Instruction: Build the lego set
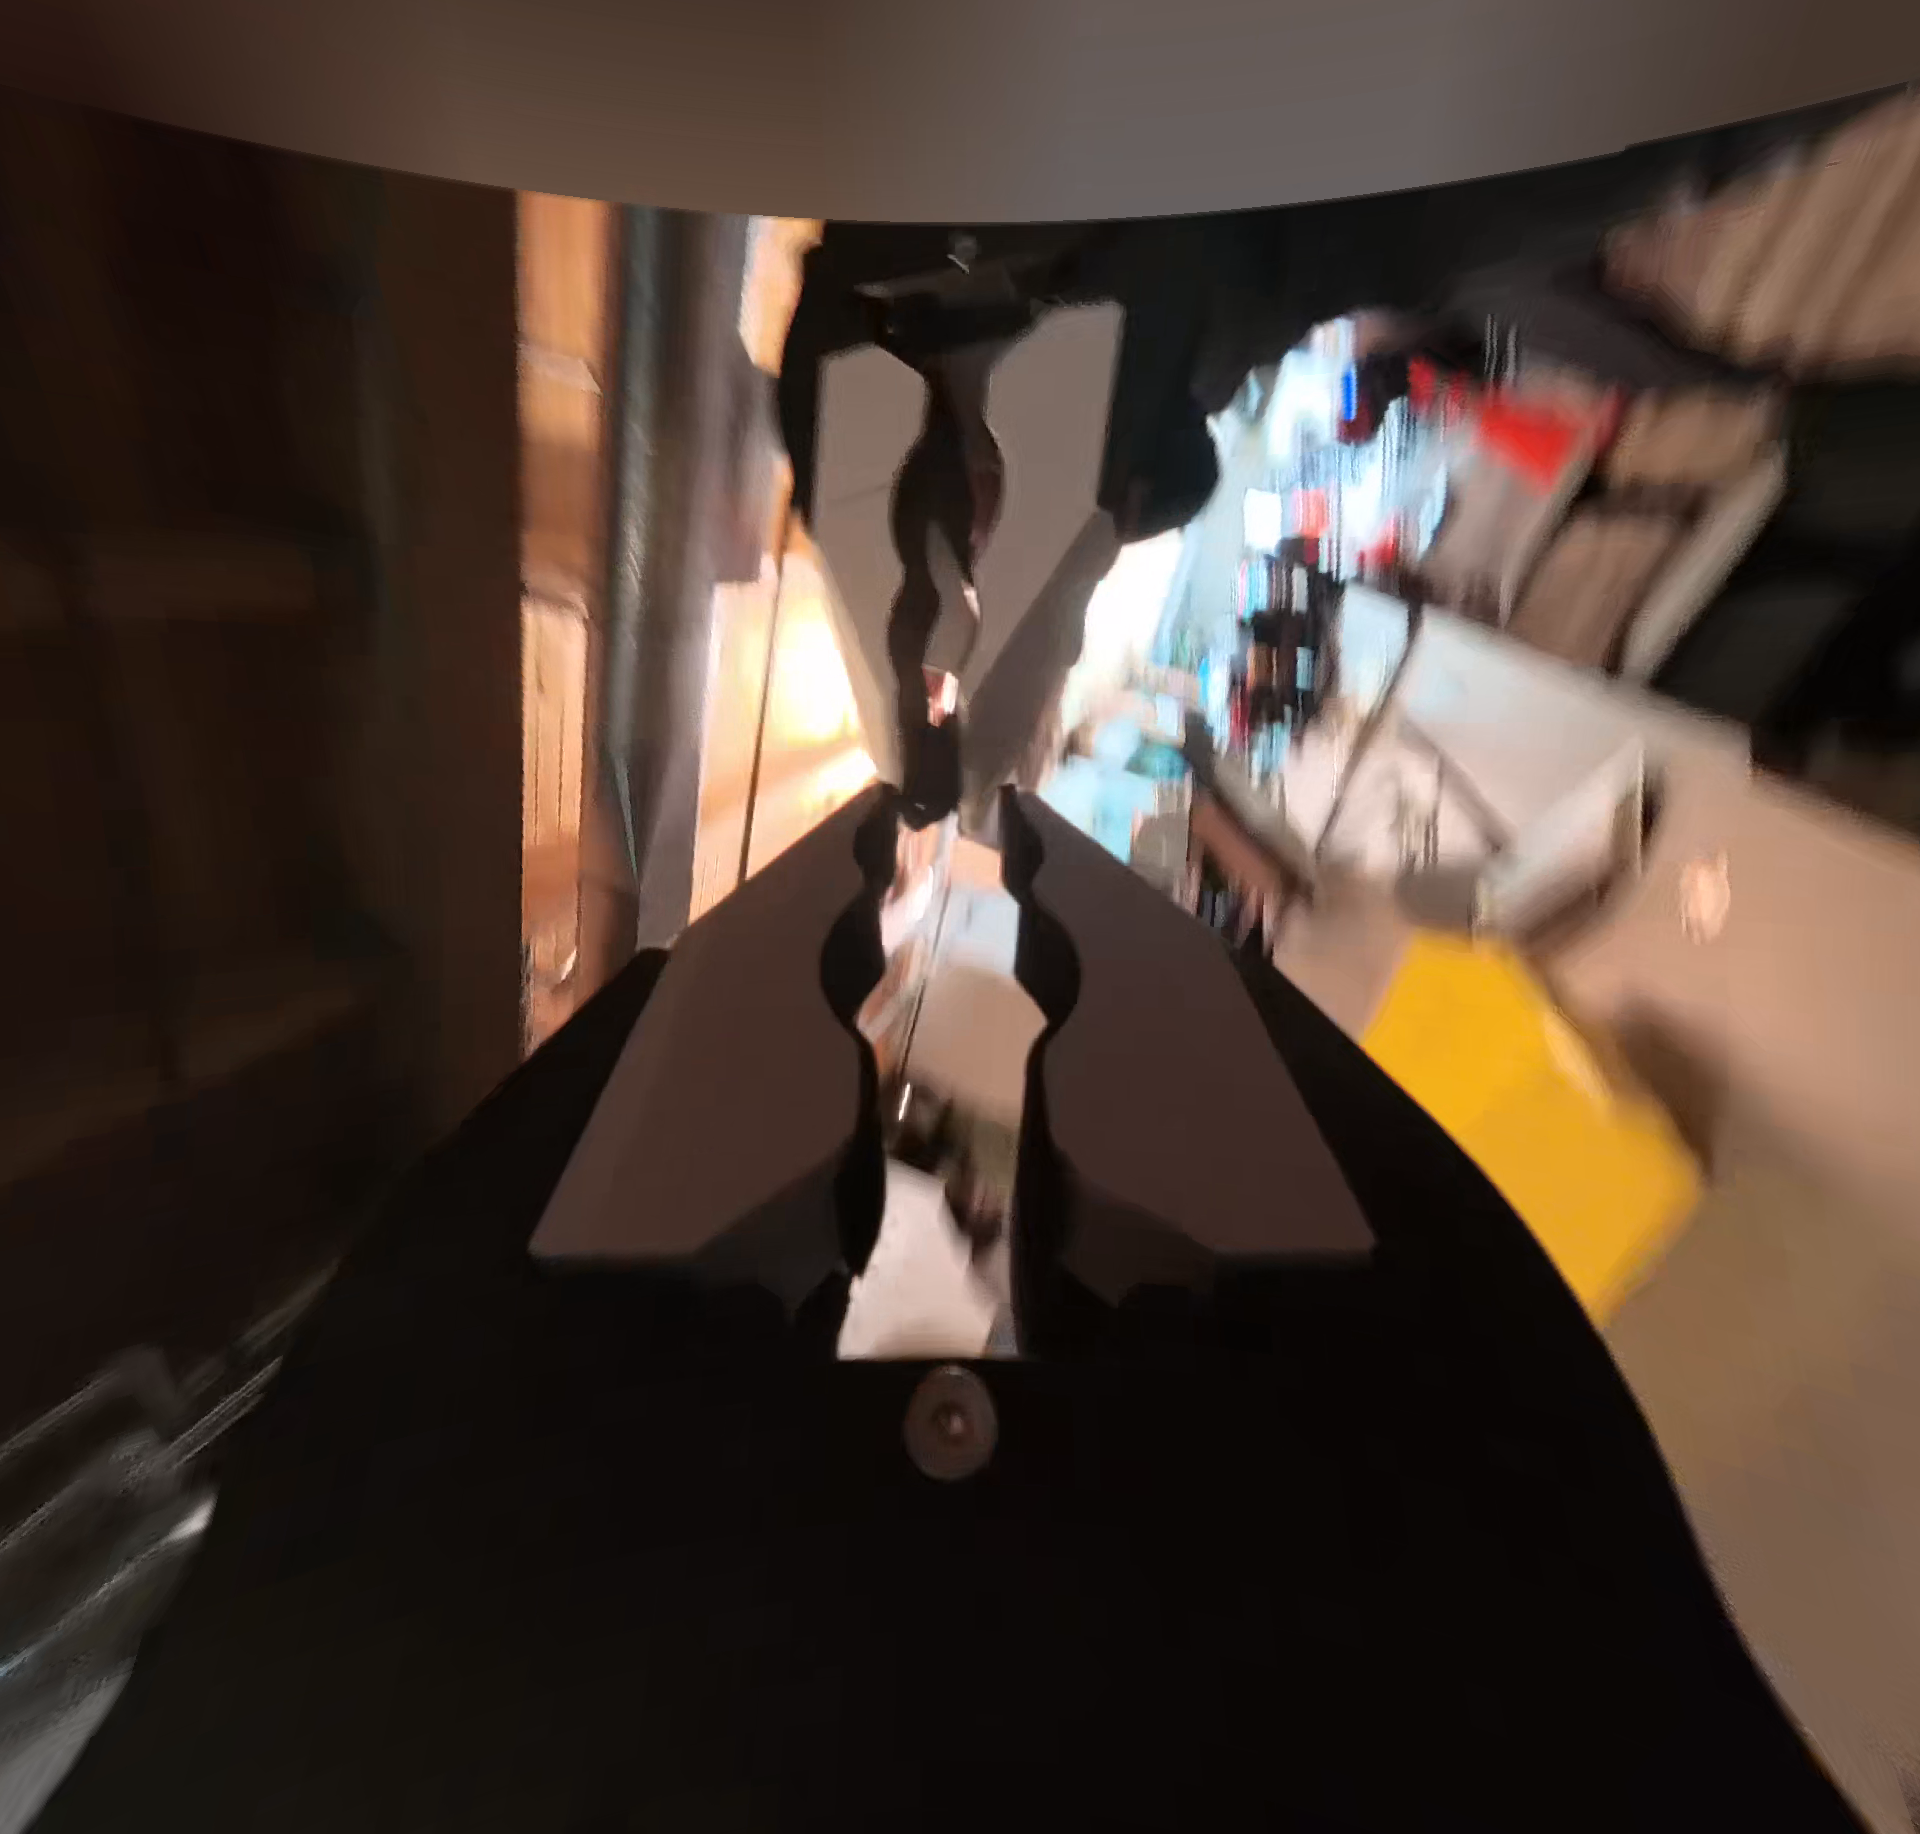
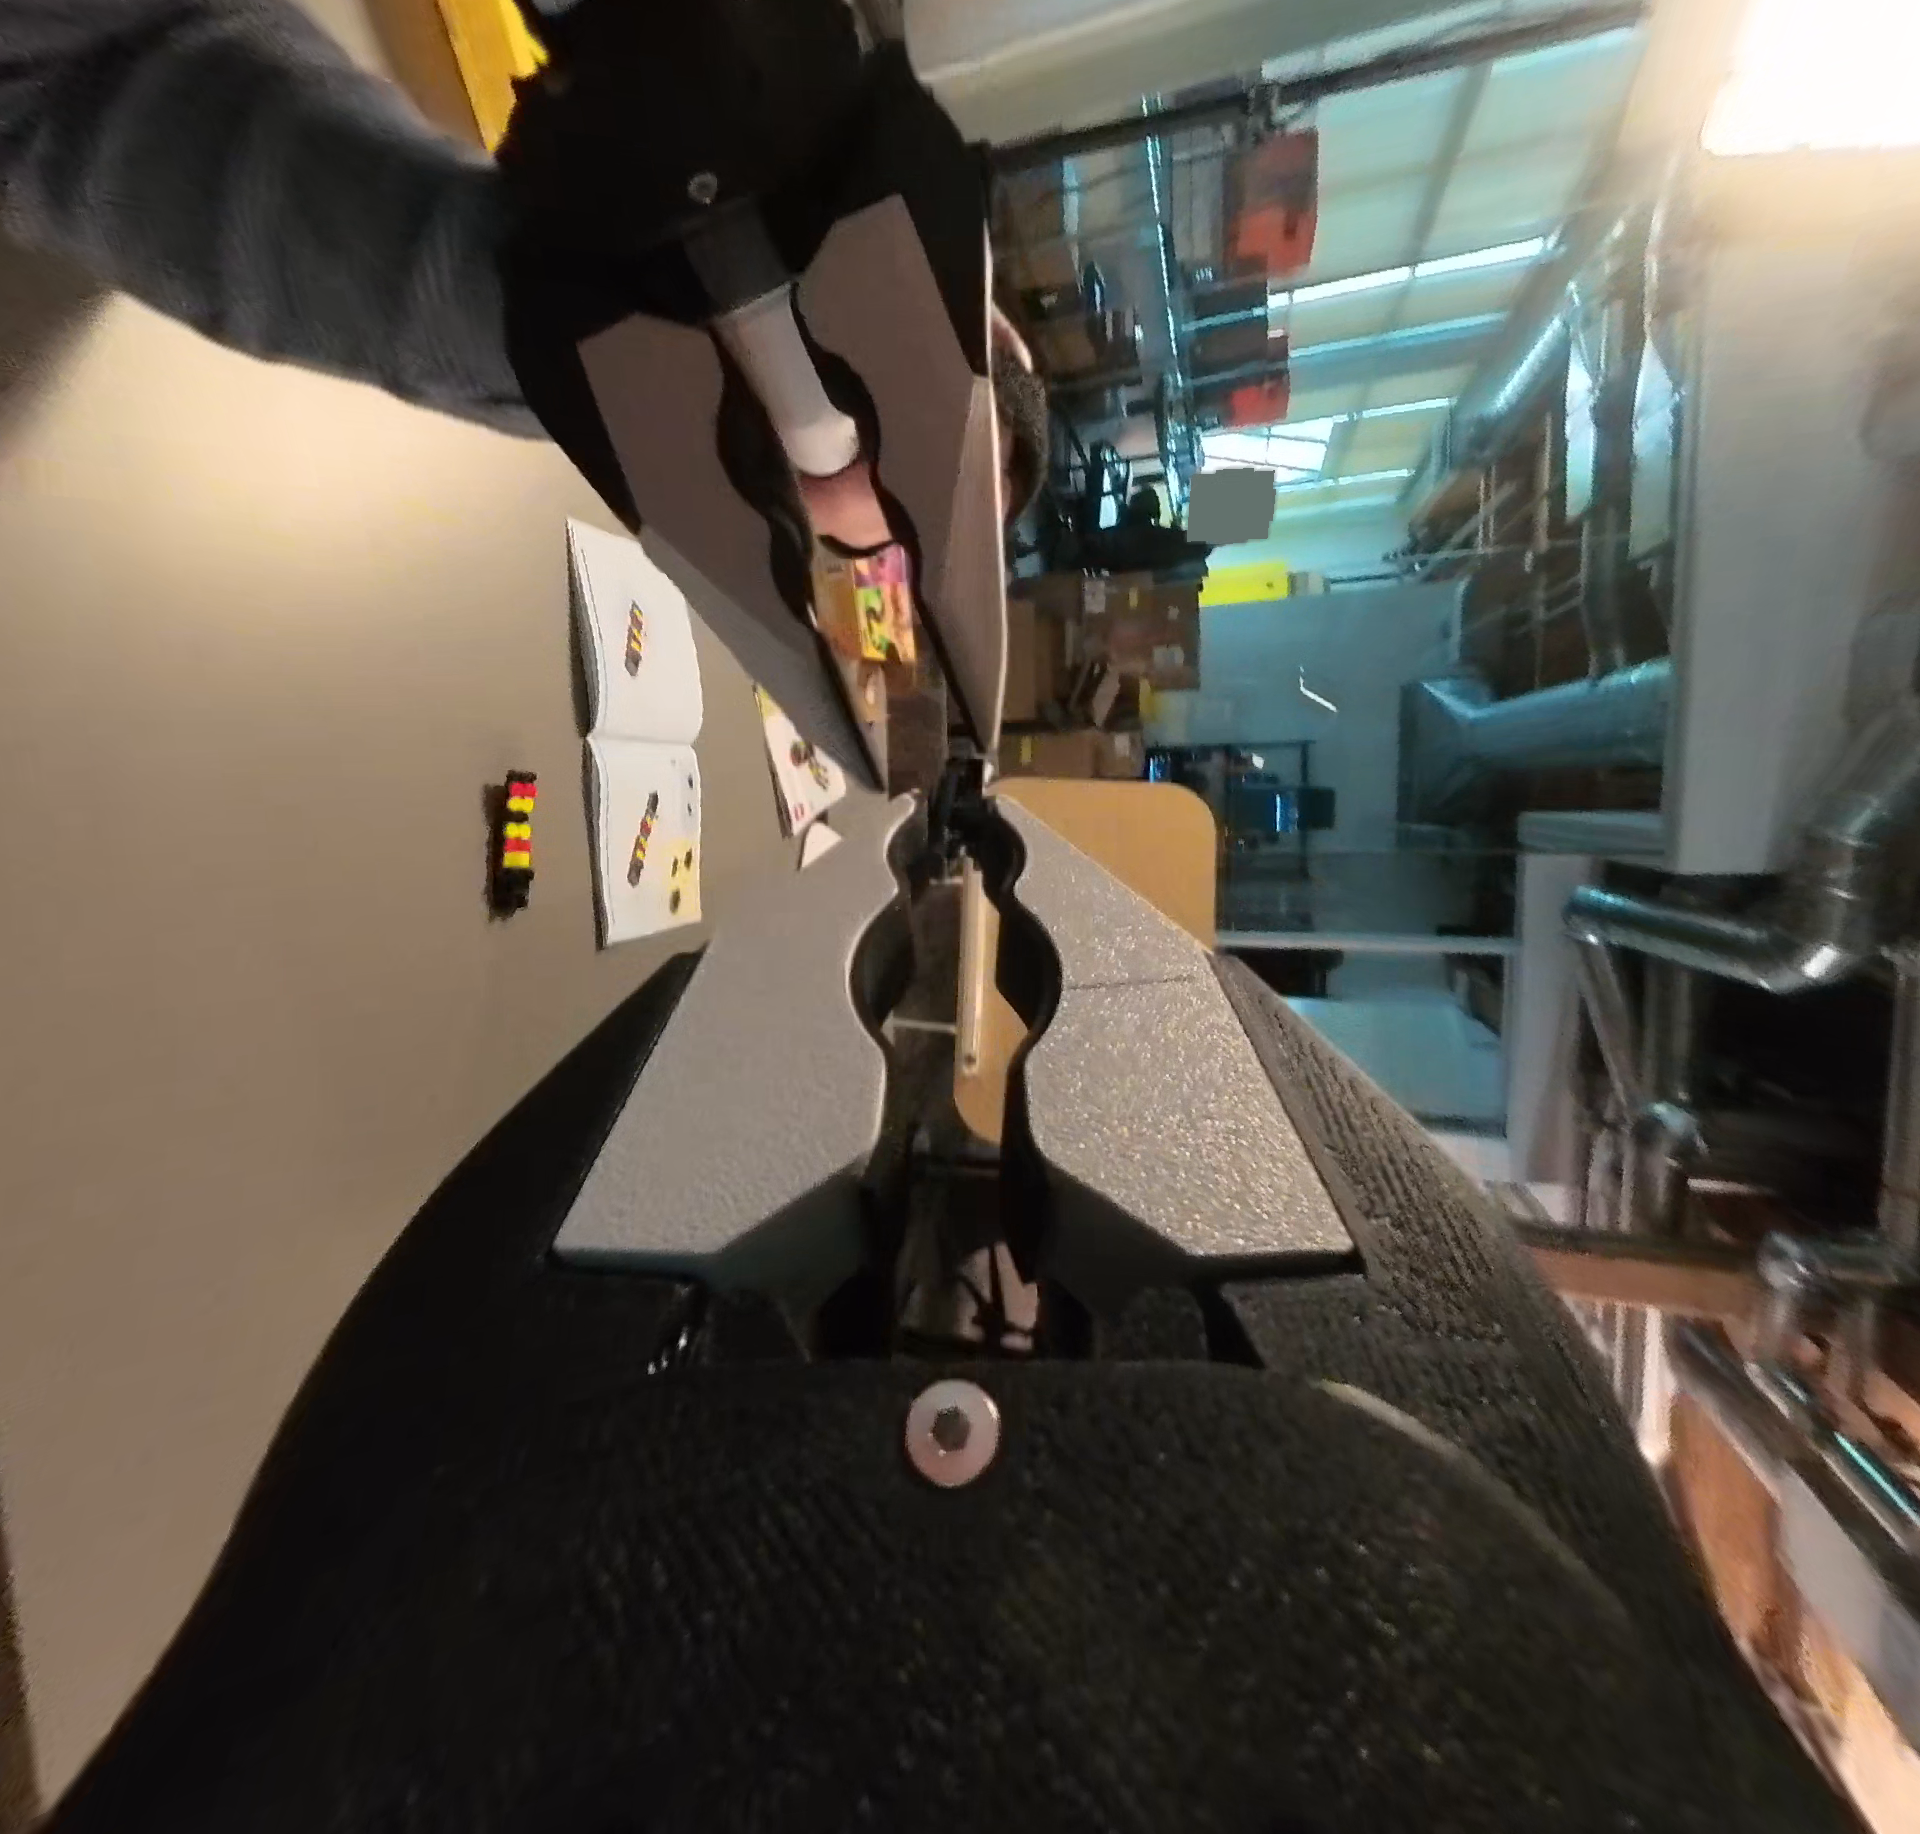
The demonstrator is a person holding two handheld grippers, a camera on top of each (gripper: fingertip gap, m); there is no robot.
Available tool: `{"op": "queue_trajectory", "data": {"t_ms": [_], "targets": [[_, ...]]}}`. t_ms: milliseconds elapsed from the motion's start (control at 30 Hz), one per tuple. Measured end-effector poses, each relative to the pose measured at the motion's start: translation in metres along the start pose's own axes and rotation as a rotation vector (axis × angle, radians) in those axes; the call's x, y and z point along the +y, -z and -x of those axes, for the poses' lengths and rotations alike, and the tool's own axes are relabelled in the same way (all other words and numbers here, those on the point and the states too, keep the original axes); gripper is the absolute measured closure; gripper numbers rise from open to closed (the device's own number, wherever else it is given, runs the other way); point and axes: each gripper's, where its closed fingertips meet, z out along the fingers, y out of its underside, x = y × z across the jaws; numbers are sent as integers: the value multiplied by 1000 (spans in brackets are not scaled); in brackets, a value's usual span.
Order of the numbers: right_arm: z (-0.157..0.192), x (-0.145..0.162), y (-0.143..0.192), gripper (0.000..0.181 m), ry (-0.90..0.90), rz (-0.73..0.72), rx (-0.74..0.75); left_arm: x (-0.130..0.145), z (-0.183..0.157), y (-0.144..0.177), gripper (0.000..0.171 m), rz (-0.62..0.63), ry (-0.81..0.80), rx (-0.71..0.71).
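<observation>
Both grippers are held up in the air, tip to tip. My right gripper [image 2: 954, 802] is shut on a small black lego piece [image 2: 961, 797]. In the blurred left wrist view the right gripper [image 1: 935, 745] comes down from the top with the piece [image 1: 928, 782] at its tips. My left gripper [image 1: 954, 797] has a narrow gap between its tips, and the piece lies against one fingertip only. A black, red and yellow lego build [image 2: 512, 842] lies on the table [image 2: 260, 641], far from both grippers.
An open instruction booklet [image 2: 639, 745] and a second leaflet [image 2: 800, 776] lie on the table past the build, with a colourful box [image 2: 868, 610] behind. A person's dark sleeve [image 2: 208, 174] holds the left gripper [image 2: 935, 761]. A yellow bin [image 1: 1507, 1109] is at the right. Shelves and ducts fill the background. Left and right tips are no more than a few centimetres apart.
</observation>
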Motion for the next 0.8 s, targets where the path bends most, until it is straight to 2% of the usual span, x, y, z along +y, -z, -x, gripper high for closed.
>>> {"op": "queue_trajectory", "data": {"t_ms": [67, 167, 400, 533, 633, 733, 800], "targets": [[-3, 3, 15, 174, -4, 29, 18, -11, 2, -11, 165, -69, 31, -14], [-5, 6, 29, 175, 4, 78, 42, -15, -7, -22, 167, -112, 34, 20], [1, 9, 54, 174, -23, 141, 124, -27, -12, -20, 156, -211, 146, 75], [6, 3, 56, 175, -36, 149, 110, -34, -18, -21, 153, -246, 168, 101], [7, -3, 54, 174, -53, 120, 98, -38, -9, -22, 162, -283, 230, 46], [10, -4, 51, 174, -56, 106, 88, -32, -9, -25, 148, -241, 260, 63], [12, -5, 48, 175, -47, 102, 84, -32, -10, -24, 148, -243, 241, 67]]}}
